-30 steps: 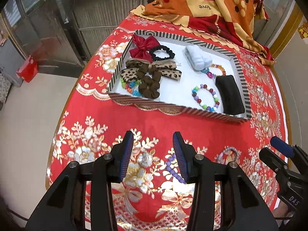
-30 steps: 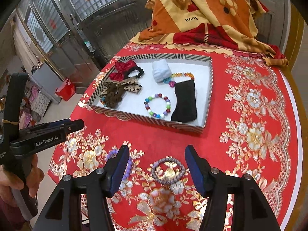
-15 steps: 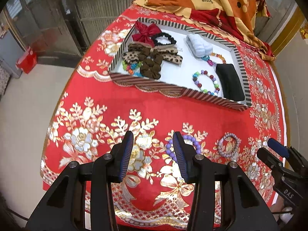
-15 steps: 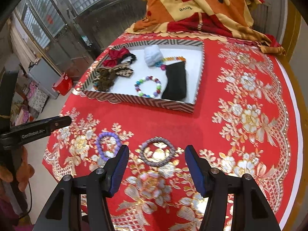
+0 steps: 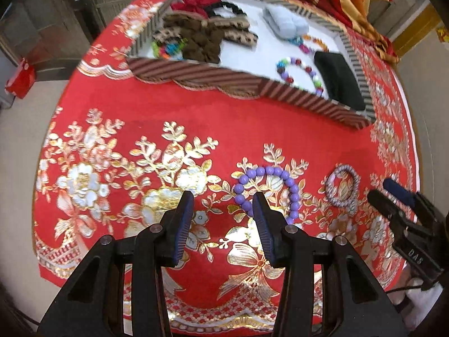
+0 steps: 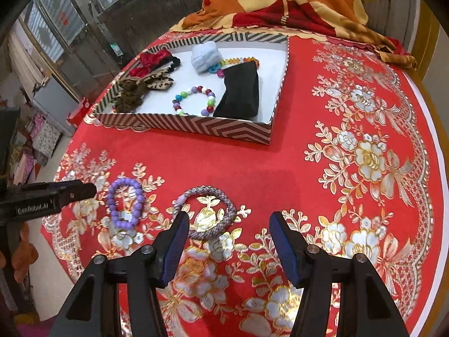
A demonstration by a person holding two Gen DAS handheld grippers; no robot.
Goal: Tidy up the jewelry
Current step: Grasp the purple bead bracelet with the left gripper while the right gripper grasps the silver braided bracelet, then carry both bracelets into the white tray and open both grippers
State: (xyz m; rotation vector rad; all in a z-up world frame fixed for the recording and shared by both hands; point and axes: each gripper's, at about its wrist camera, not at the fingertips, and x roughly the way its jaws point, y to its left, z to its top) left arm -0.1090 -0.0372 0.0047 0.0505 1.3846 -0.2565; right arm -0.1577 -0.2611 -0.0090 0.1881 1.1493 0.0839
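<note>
A purple bead bracelet (image 5: 268,189) (image 6: 125,206) lies on the red tablecloth, just ahead of my open, empty left gripper (image 5: 223,219) and beside its right finger. A grey woven bracelet (image 6: 206,213) (image 5: 343,186) lies ahead of my open, empty right gripper (image 6: 226,238), nearer its left finger. A striped tray (image 6: 196,126) (image 5: 280,92) farther back holds a multicoloured bead bracelet (image 6: 193,99), a black pouch (image 6: 241,95), hair bows and scrunchies.
An orange and red blanket (image 6: 280,2) is heaped beyond the tray. The round table's edge (image 6: 429,129) curves on the right. The left gripper's tip (image 6: 70,193) shows in the right wrist view, the right gripper's tip (image 5: 393,196) in the left wrist view.
Both grippers have pulled back from the tray toward the table's near side and lowered. The purple and grey bracelets now lie close in front of the fingers. Both stay open.
</note>
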